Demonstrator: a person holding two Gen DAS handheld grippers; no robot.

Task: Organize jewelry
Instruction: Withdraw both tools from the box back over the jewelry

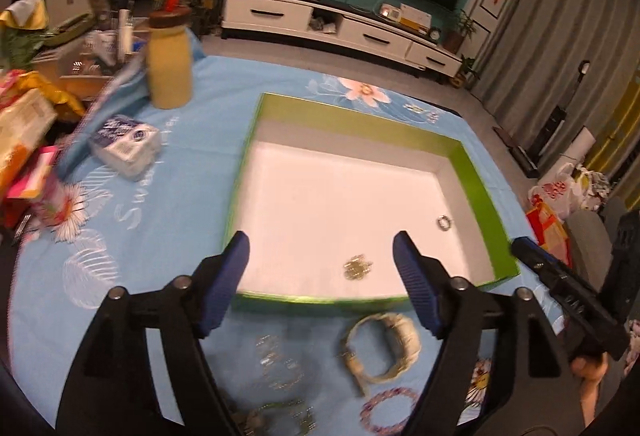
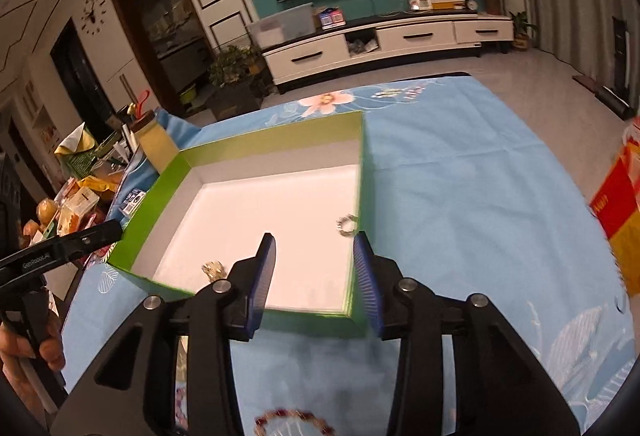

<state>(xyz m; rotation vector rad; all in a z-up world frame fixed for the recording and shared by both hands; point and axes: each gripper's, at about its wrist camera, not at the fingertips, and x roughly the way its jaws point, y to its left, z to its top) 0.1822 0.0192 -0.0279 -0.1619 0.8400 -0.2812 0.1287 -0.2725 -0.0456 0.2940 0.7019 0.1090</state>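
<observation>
Lying on a blue floral tablecloth [image 1: 168, 236]: one shallow green box [image 1: 484, 180], white inside, holding a small silver ring [image 1: 443, 223] near its right wall and a gold clustered piece [image 1: 357, 267] by the near wall. Just outside the near wall, on the cloth: a wide pale bangle [image 1: 384, 348], a purple beaded bracelet [image 1: 386, 410], thin silvery chains [image 1: 276, 360] (blurred, count uncertain). Left gripper [image 1: 320, 284]: jaws spread wide, holding nothing, over the box's near edge. Right gripper [image 2: 314, 284]: jaws apart, empty, at the box's near right corner. Legible writing: "GenRobot.AI" on the left gripper's body in the right wrist view; "Sw…" on the cloth, the rest unreadable.
</observation>
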